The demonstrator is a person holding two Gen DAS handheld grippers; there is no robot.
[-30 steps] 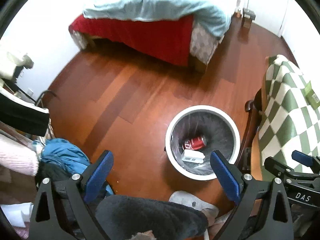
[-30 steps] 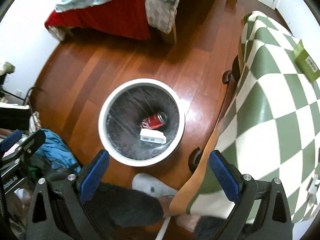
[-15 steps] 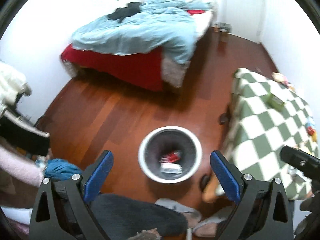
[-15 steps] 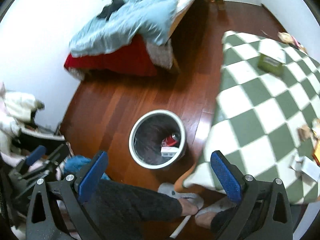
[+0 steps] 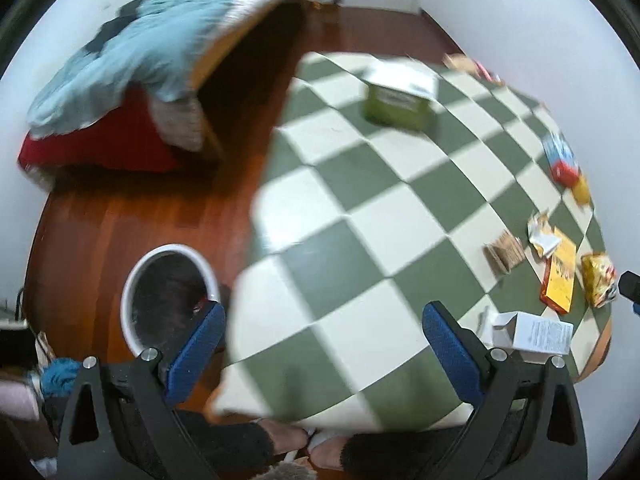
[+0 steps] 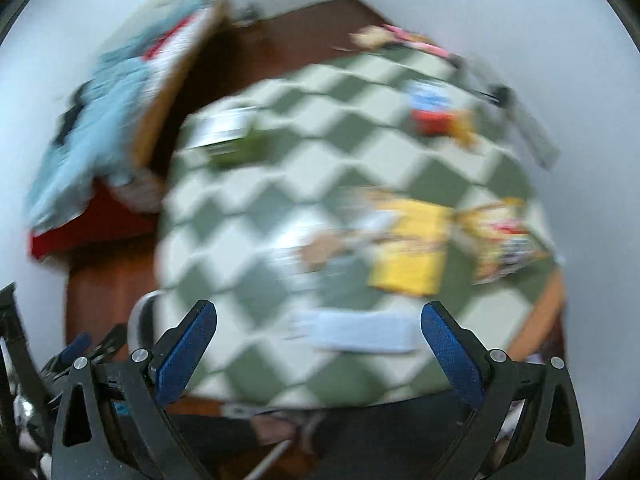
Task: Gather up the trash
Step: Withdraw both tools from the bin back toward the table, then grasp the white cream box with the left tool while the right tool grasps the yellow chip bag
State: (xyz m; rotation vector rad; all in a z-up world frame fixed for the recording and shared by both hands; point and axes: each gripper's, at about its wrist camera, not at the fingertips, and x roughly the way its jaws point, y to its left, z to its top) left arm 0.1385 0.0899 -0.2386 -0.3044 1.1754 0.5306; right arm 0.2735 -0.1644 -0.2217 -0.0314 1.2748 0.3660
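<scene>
My left gripper (image 5: 322,346) is open and empty above the near edge of a green and white checked table (image 5: 360,184). A white-rimmed bin (image 5: 132,292) with a dark liner stands on the floor to its left. Trash lies at the table's right: a white carton (image 5: 532,334), a yellow box (image 5: 560,276), a yellow snack bag (image 5: 598,278), brown crackers (image 5: 504,256) and a torn wrapper (image 5: 542,236). My right gripper (image 6: 318,344) is open and empty over the same table, its view blurred, with the white carton (image 6: 360,334) between and beyond its fingers and the yellow box (image 6: 408,254) farther off.
A green box (image 5: 398,98) sits at the table's far side, a blue and red pack (image 5: 560,156) at the far right. A bed with a light blue cover (image 5: 132,56) stands on the wooden floor (image 5: 120,216) at the left. The person's feet (image 5: 304,444) show under the table edge.
Both grippers have risen and swung right, from over the bin to over the checked table. The bin has slid to the lower left of both views. Both stay open.
</scene>
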